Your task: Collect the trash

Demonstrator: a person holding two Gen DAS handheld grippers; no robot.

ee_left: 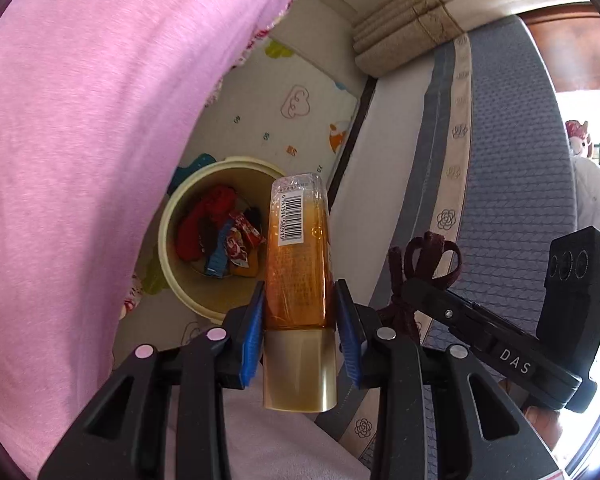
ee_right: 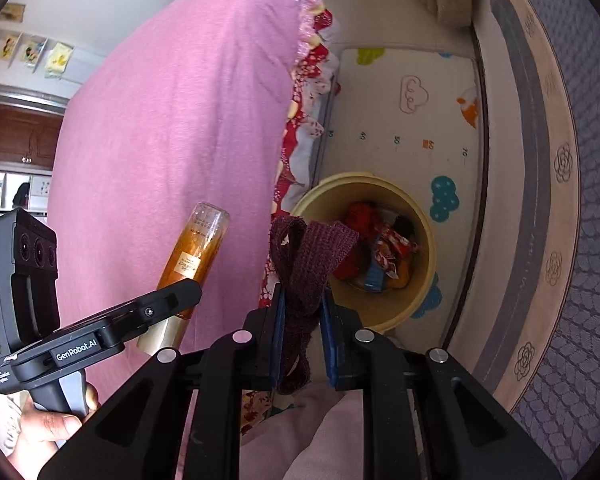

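My left gripper (ee_left: 299, 304) is shut on an amber bottle (ee_left: 298, 256) with a gold cap and a barcode label, held above the floor beside the cream trash bin (ee_left: 172, 280). The bottle also shows in the right wrist view (ee_right: 194, 252). My right gripper (ee_right: 303, 312) is shut on a dark maroon knitted band (ee_right: 300, 256), held just left of the bin (ee_right: 424, 280). The band also shows in the left wrist view (ee_left: 420, 256). The bin holds red cloth (ee_right: 356, 216) and colourful wrappers (ee_right: 388, 252).
A pink sheet (ee_left: 80, 160) covers the bed on the left. A grey patterned mattress (ee_left: 512, 160) lies on the right. The bin stands on a cream play mat (ee_right: 400, 120) between them. Folded beige mats (ee_left: 408, 36) lie farther back.
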